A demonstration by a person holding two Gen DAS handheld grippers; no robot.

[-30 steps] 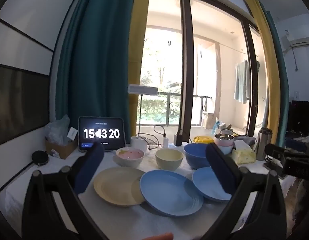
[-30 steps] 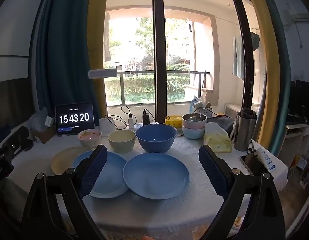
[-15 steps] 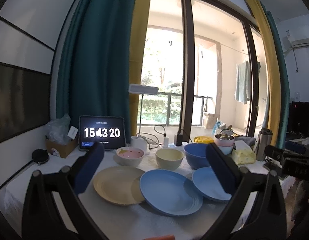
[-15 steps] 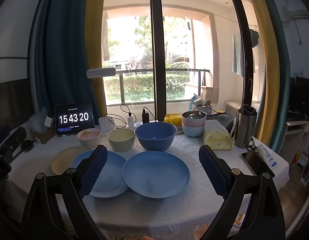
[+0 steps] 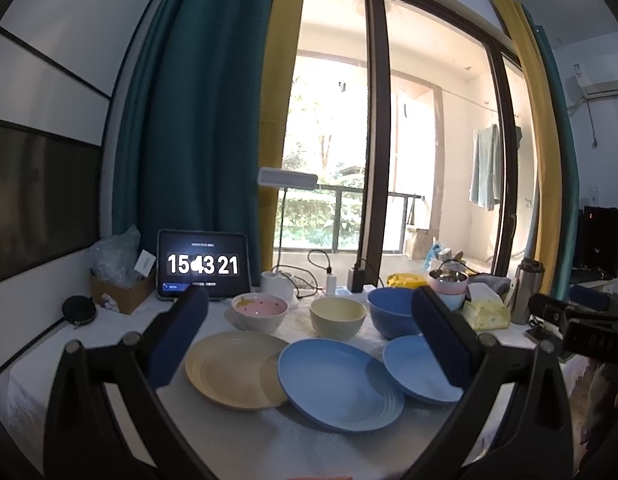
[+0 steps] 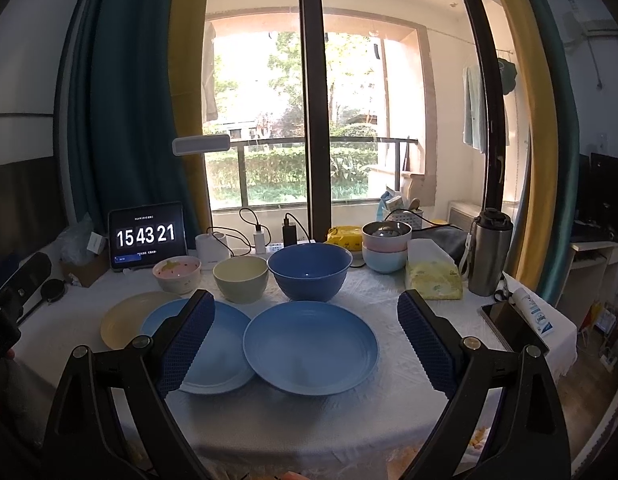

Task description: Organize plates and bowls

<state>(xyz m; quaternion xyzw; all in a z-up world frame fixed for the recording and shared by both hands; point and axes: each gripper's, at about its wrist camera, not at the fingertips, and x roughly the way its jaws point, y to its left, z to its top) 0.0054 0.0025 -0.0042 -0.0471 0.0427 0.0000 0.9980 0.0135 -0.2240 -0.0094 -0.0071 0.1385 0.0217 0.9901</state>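
Three ribbed round plates lie in a row at the near edge of the white-clothed table (image 6: 389, 408): a cream plate (image 6: 121, 320) at ten o'clock from the right gripper (image 6: 305, 344), a pale blue plate (image 6: 221, 352) overlapping it, and a deeper blue plate (image 6: 309, 350) at twelve. Behind them stand a pink-lined small bowl (image 6: 176, 274), a cream bowl (image 6: 240, 279) and a large blue bowl (image 6: 309, 272). Both grippers hover above the table with jaws spread wide and nothing held; the left gripper (image 5: 309, 340) faces the overlapped pair. Nothing is stacked yet, so the opening step is probably lifting one plate onto another. It should go best by pinching a rim at its free near edge and lifting clear before sliding across, since the overlap could drag the neighbour. Clutter crowds one to two o'clock: a yellow tissue pack (image 6: 433, 280), a steel flask (image 6: 489, 256), a dark phone (image 6: 513, 326).
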